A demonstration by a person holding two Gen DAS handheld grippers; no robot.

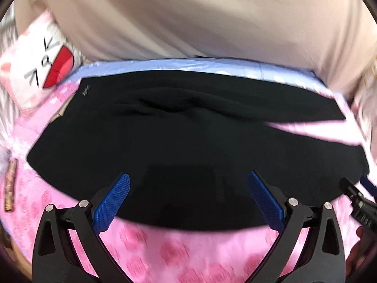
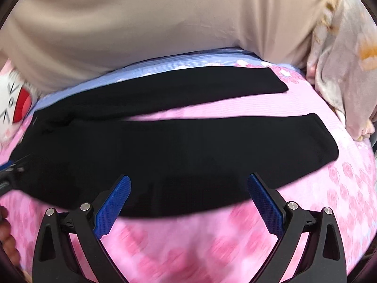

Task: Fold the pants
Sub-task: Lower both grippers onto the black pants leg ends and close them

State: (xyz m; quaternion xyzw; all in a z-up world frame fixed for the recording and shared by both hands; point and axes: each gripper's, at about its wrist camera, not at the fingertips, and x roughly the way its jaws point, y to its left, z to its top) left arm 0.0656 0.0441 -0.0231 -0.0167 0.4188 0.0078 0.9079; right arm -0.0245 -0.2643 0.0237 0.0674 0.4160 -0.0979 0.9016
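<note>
On pink flowered bedding [image 2: 188, 247]: black pants [image 2: 165, 153] spread flat, both legs running rightward, split by a strip of pink, far leg [image 2: 200, 89] and near leg [image 2: 223, 141] well apart at the cuffs. Waist end toward the white cat cushion [image 1: 35, 63]. Beige cloth [image 1: 188, 18] beyond the far edge; pale floral blanket [image 2: 341, 70] at right. Left claw [image 1: 188, 198] spread wide, empty, poised over the near hem close to the waist end. Right claw [image 2: 188, 198] likewise wide apart, empty, over the near leg's edge. Both views blurred, so contact with fabric uncertain. Fold apparently not yet begun. Risks: pinching pink bedding together with the hem, dragging the sheet along; catching a single layer only, leaving a skewed fold; uneven lift between the two grasps, legs landing misaligned; dark fabric hiding seams and edges.
</note>
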